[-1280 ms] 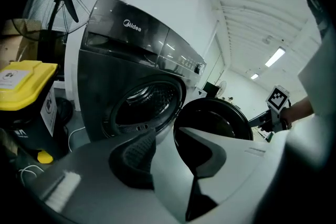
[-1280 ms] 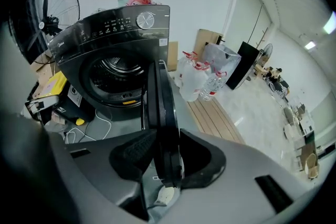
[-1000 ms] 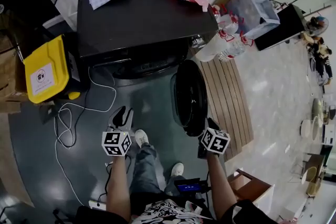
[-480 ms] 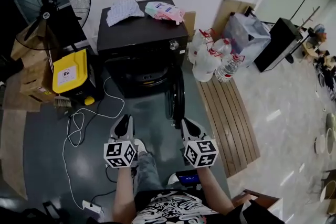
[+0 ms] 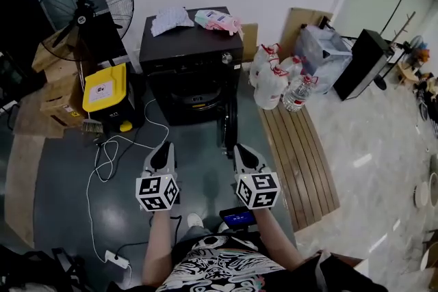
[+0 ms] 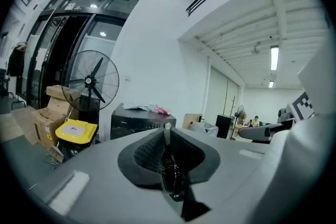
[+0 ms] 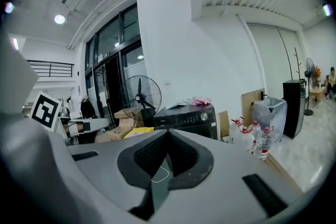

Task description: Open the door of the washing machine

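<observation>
Round dark door (image 5: 230,125) of the black washing machine (image 5: 191,55) is standing open, just far of your right tool (image 5: 241,149), shut empty; left tool (image 5: 164,149) is closing, empty.

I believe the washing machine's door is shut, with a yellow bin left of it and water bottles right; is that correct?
Not quite: the head view shows the door open; the yellow bin and water bottles flank the washing machine as you say.
</observation>
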The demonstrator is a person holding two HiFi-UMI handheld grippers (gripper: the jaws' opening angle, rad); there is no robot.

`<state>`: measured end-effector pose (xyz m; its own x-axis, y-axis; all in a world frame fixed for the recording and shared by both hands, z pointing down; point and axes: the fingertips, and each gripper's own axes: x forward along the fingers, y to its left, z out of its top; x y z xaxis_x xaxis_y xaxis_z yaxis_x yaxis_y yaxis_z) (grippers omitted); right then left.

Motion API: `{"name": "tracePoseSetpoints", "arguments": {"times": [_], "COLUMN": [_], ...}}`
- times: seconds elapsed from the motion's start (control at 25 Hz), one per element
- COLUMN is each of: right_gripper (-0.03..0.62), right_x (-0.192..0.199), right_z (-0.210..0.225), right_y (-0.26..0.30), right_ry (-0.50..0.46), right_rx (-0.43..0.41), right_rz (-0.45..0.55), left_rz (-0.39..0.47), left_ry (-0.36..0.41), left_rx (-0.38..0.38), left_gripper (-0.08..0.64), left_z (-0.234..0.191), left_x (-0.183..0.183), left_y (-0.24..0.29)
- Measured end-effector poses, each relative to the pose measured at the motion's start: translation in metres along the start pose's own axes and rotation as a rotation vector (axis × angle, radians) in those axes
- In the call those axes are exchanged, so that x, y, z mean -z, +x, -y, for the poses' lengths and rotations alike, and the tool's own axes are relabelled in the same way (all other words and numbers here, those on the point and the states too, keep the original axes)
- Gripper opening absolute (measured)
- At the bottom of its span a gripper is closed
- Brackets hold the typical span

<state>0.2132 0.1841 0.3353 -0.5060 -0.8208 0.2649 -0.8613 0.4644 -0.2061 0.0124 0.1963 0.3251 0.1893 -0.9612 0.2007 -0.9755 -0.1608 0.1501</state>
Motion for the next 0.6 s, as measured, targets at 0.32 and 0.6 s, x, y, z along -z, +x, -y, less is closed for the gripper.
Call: {"name": "tracePoseSetpoints", "arguments": {"times": [0.32, 0.6], "right_gripper": [0.002, 0.002], "right_x": [-0.002, 0.005], "right_z": [-0.017, -0.013], "right_y": [-0.011, -0.013], "right_ry": [-0.045, -0.051], "right_rx": [-0.038, -0.027], "right_rz": [-0.002, -0.010], "left_rz": [0.004, 0.013], "left_ry": [-0.015, -0.036], "left_rx": [-0.048, -0.045], "left_gripper": [0.037, 0.037], "left_z": [0.000, 0.000], "left_x": [0.011, 0.015], "left_y": [-0.022, -0.024]}}
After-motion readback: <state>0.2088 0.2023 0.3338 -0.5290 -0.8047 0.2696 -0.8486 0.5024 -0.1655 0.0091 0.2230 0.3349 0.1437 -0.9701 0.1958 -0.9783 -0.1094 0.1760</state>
